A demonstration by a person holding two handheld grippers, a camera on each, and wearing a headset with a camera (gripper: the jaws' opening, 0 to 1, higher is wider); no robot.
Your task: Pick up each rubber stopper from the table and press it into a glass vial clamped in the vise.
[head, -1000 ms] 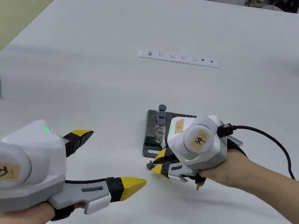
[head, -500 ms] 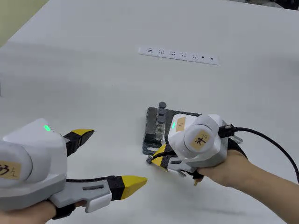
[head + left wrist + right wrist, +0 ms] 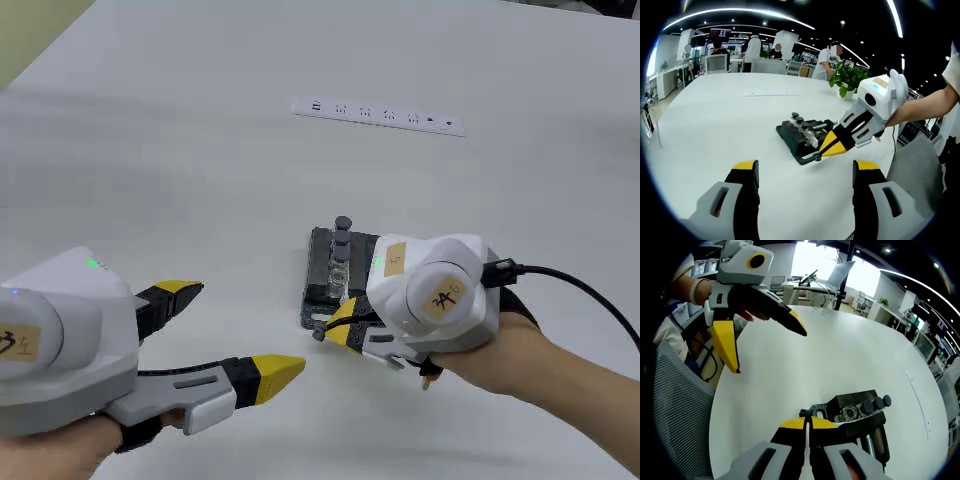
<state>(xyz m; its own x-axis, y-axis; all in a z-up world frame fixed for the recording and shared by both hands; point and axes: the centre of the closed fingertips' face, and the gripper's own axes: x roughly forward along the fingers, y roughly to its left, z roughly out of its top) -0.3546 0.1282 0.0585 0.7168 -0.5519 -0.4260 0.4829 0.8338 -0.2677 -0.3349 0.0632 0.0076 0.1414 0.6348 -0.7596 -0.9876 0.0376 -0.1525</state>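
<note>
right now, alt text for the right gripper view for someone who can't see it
The right gripper, jaws shut, points its yellow tips at the near edge of a black vise holding a row of glass vials on a white table; the left gripper hangs open beyond.

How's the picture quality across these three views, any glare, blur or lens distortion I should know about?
Head view: soft even light, the white table slightly washed out, shadows faint and soft. Left gripper view: strong fisheye bending of the table edge, but the vise is sharp. Right gripper view: windows blown out to white, same fisheye curve.
</note>
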